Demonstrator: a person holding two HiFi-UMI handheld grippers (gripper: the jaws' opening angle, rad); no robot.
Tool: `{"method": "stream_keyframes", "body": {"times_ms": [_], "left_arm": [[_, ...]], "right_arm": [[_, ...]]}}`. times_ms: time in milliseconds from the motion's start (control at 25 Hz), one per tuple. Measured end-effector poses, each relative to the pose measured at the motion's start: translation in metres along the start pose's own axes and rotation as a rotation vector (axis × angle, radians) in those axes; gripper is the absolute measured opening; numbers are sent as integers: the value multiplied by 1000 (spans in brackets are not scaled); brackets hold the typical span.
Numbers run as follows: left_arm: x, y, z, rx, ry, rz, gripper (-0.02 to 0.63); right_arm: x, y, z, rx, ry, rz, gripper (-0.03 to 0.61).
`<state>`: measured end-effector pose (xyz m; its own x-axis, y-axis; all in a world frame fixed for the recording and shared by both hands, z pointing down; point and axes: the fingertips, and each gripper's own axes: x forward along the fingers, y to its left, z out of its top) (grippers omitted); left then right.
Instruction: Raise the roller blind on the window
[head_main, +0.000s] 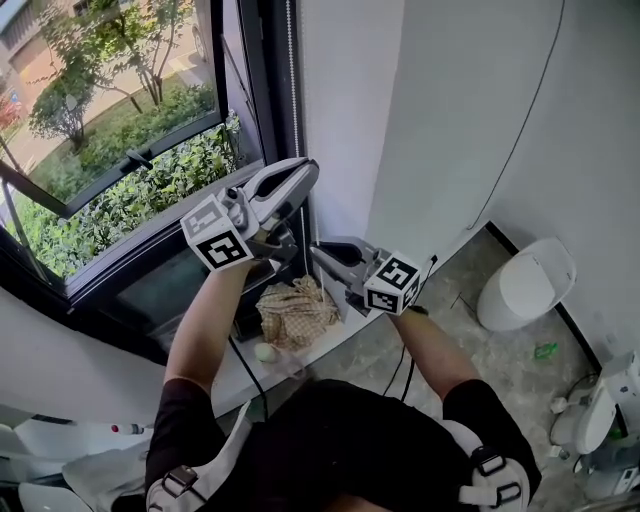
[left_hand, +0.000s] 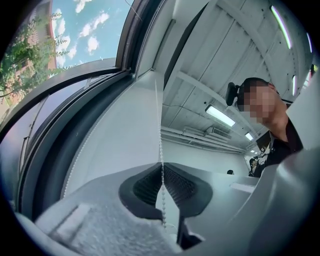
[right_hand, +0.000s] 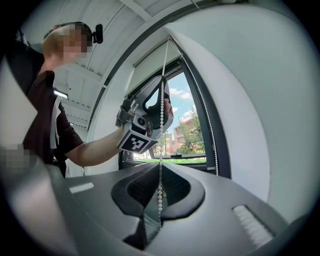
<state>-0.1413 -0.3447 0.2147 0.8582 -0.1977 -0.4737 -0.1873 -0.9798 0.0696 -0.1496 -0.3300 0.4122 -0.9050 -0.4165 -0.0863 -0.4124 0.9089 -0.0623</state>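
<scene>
The blind's white bead chain (head_main: 291, 60) hangs down the dark window frame. My left gripper (head_main: 305, 175) is the upper one, tilted upward, and its black pads are shut on the chain (left_hand: 160, 125), which runs up from between them. My right gripper (head_main: 320, 252) sits just below it, level, and is also shut on the chain (right_hand: 163, 55). In the right gripper view the left gripper (right_hand: 161, 85) shows above on the same strand. A white blind panel (right_hand: 150, 60) sits high at the window's top.
The dark window frame (head_main: 255, 90) is straight ahead, with the white wall (head_main: 440, 110) to its right. A checked cloth (head_main: 295, 310) and a small pale ball (head_main: 265, 352) lie on the sill. A white bin (head_main: 527, 285) stands on the floor at right.
</scene>
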Motion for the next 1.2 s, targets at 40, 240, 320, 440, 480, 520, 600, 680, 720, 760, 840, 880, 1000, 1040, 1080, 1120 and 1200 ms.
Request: {"method": "stream_keyframes", "body": {"times_ms": [40, 240, 320, 440, 480, 520, 600, 680, 720, 760, 840, 880, 1000, 1040, 1080, 1120, 1200], "left_arm": [[-1, 1, 0, 3, 0, 5, 14], [-6, 7, -9, 40, 33, 40, 14], [-10, 11, -21, 49, 65, 59, 14], [-23, 15, -47, 30, 115, 93, 14], [-27, 15, -55, 23, 130, 101, 14], [-29, 16, -61, 18, 138, 105, 15], [-32, 16, -65, 8, 135, 104, 15], [-33, 14, -66, -1, 125, 100, 14], [-33, 13, -65, -1, 121, 98, 14], [-33, 12, -65, 3, 119, 96, 14], [-37, 10, -69, 21, 129, 101, 14], [-41, 10, -75, 34, 146, 111, 14], [-58, 12, -107, 24, 203, 150, 14], [-64, 13, -115, 2, 204, 161, 14], [-69, 13, -119, -21, 194, 172, 14], [-72, 12, -119, -37, 181, 182, 14], [-76, 12, -116, -33, 174, 200, 14]], "right_arm": [[0, 0, 0, 4, -2, 0, 17], [2, 1, -11, 15, 24, 9, 17], [2, -1, -24, 30, 52, 4, 17], [-3, 2, -54, 69, 106, -7, 17], [-5, 3, -64, 77, 125, -10, 17], [-6, 3, -70, 81, 138, -11, 17], [-6, 2, -74, 85, 147, -9, 17], [-5, 3, -74, 87, 144, -7, 17], [-5, 3, -74, 87, 141, -7, 17], [-5, 4, -74, 85, 138, -7, 17], [-5, 5, -80, 79, 146, -10, 17], [-5, 7, -88, 80, 164, -12, 17], [-9, 11, -126, 98, 257, -11, 17], [-12, 13, -135, 99, 282, -7, 17], [-14, 14, -140, 101, 294, -3, 19], [-17, 15, -139, 106, 293, 0, 22], [-23, 14, -125, 114, 264, 4, 105]]}}
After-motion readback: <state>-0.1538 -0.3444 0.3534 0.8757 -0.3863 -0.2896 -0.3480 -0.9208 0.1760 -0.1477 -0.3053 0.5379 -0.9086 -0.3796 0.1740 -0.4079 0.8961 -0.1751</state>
